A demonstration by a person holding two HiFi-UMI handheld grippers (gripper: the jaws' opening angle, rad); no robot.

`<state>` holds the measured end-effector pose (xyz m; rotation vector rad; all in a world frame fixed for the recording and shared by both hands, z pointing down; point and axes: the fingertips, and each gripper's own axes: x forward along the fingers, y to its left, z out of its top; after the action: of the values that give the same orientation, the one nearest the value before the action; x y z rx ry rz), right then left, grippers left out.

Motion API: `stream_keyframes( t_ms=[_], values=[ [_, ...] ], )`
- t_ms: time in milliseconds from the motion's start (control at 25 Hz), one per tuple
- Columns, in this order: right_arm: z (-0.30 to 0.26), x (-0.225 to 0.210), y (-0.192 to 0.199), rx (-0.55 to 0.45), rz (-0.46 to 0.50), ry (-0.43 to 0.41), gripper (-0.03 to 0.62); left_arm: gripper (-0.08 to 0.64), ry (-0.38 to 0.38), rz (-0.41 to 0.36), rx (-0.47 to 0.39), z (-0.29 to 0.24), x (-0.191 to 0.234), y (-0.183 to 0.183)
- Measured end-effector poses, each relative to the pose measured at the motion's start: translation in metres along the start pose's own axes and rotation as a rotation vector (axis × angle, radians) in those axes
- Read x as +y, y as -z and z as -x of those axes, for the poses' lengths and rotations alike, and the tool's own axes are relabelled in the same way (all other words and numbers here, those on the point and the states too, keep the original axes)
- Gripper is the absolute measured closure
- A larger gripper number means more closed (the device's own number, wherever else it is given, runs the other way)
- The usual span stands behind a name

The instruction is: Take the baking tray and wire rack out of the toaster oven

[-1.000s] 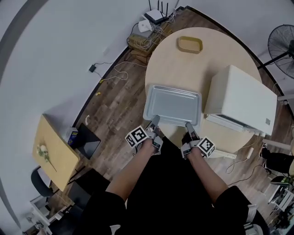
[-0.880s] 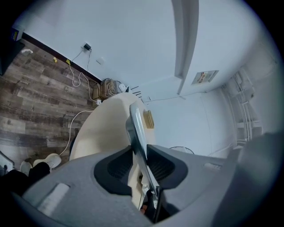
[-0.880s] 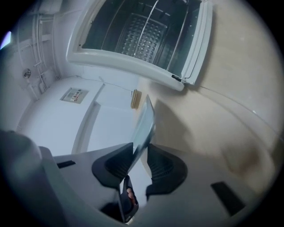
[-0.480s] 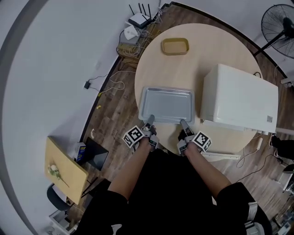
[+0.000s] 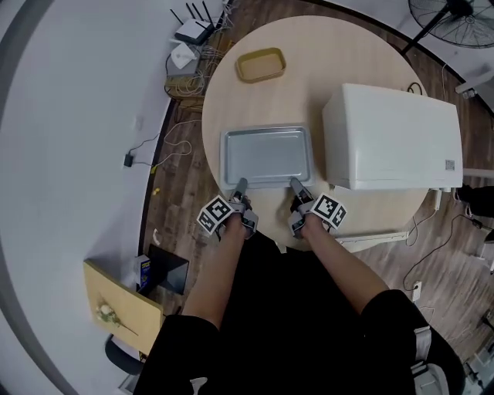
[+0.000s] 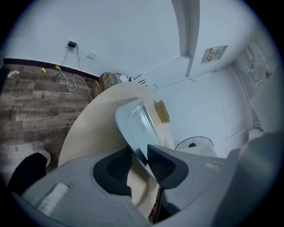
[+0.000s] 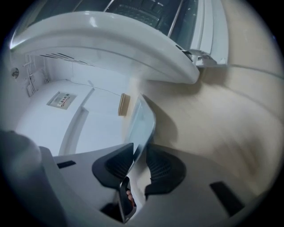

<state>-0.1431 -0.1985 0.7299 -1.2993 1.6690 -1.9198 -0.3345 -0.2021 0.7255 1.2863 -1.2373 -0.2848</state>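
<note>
Table (image 5: 355, 54): round, pale wood.
Toaster oven (image 5: 390, 139): white, on the right side of the table.
Baking tray (image 5: 266, 154): out of the oven, just left of it, empty. I can't tell if it rests on the table yet.
Left tongs (image 5: 240, 185): clamped on the tray's near rim, left end.
Right tongs (image 5: 294, 185): clamped on the same rim, right end.
Step, I judge: setting the tray down. Keep both ends level and loosen only once it sits flat.
Wire rack: not made out.

Cuts the fan (image 5: 440, 14) off at the head view's top edge, 1 o'clock. Shows only the white top of the toaster oven (image 5: 390, 135) there, with front and inside hidden. Smears the table (image 7: 230, 115) at 3 o'clock in the right gripper view. Cannot read the wall sign (image 6: 214, 54), too small, at 1 o'clock in the left gripper view.
</note>
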Motion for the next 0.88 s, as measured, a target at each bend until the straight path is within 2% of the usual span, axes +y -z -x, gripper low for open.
stream_keyframes(
  t_ms=[80,200,520,760,880],
  values=[
    [-0.006,-0.004,0.0,-0.016,-0.004,0.044,0.503,0.446,-0.028,-0.018,0.058,-0.006,0.005,-0.002],
    [-0.009,-0.014,0.001,-0.027,-0.023,0.125,0.511,0.451,-0.075,-0.001,0.135,-0.009,0.016,0.002],
    [-0.013,-0.028,0.009,-0.03,-0.106,0.234,0.509,0.442,-0.194,-0.001,0.204,-0.016,0.03,0.001],
    [-0.012,-0.032,0.008,-0.051,-0.15,0.281,0.508,0.437,-0.192,-0.025,0.251,-0.016,0.028,0.003],
    [-0.014,-0.03,0.005,-0.055,-0.12,0.31,0.508,0.433,-0.197,-0.043,0.264,-0.019,0.025,0.003]
  ],
)
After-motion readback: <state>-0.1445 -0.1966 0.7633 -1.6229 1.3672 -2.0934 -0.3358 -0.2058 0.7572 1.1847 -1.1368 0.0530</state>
